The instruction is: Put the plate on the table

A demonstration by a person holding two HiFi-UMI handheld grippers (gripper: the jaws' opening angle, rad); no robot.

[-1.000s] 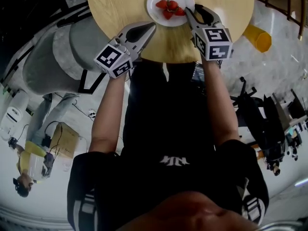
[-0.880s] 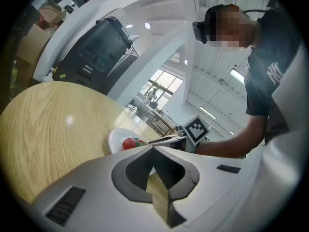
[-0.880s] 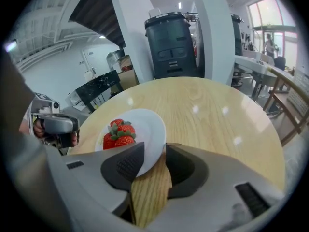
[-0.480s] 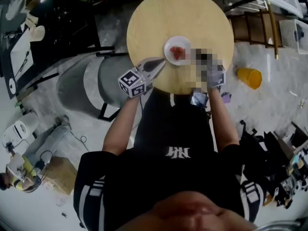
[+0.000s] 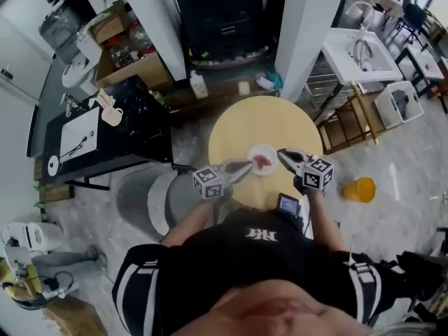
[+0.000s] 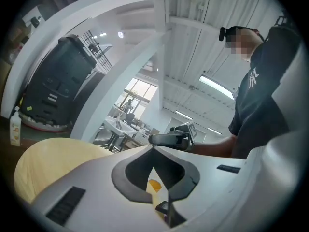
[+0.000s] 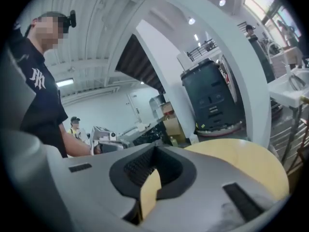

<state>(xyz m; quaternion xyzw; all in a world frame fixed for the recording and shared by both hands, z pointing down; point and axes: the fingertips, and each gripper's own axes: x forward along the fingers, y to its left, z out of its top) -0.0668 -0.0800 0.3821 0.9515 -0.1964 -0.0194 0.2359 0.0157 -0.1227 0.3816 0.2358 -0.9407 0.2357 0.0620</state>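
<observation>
A white plate [image 5: 263, 161] with red strawberries rests on the round wooden table [image 5: 266, 128], toward its near edge. My left gripper [image 5: 249, 164] is just left of the plate, jaws shut and empty. My right gripper [image 5: 279, 153] is just right of the plate; its jaws are closing the last bit and meet tip to tip with nothing between them. Neither gripper holds the plate. In the left gripper view the table [image 6: 43, 161] and the right gripper [image 6: 170, 139] show; the plate is hidden. In the right gripper view the table [image 7: 236, 153] and the left gripper [image 7: 107, 146] show.
A yellow bucket [image 5: 360, 190] stands on the floor to the right. Grey round seats [image 5: 157, 201] sit left of the table. A black counter [image 5: 105, 142] is at far left, a white sink [image 5: 357, 51] at upper right, a dark machine [image 5: 224, 12] behind the table.
The head view has pulled far up and back, so table and plate look much smaller. The right gripper's jaws, open beside the plate's rim a second ago, have closed.
</observation>
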